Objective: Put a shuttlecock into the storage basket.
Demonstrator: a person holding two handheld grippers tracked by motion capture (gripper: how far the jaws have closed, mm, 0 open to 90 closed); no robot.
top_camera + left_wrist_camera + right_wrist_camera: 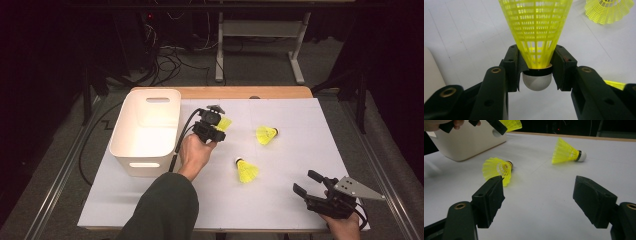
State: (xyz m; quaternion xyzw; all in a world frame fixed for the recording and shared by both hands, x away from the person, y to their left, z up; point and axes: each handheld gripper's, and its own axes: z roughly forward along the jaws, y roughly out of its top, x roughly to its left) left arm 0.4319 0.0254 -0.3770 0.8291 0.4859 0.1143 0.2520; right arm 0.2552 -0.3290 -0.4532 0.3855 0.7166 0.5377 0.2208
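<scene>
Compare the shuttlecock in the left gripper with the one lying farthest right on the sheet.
The held shuttlecock is clamped at the base of its skirt between the left gripper's fingers; the right shuttlecock lies free on its side. The held one is above the sheet, near the white bin. Both are yellow plastic.

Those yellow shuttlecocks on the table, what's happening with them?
A person is handling them with two hand-held grippers. The left gripper is clamped on one shuttlecock near its cork, beside the white bin. Two more shuttlecocks lie on the white table. The right gripper is open and holds nothing.
</scene>
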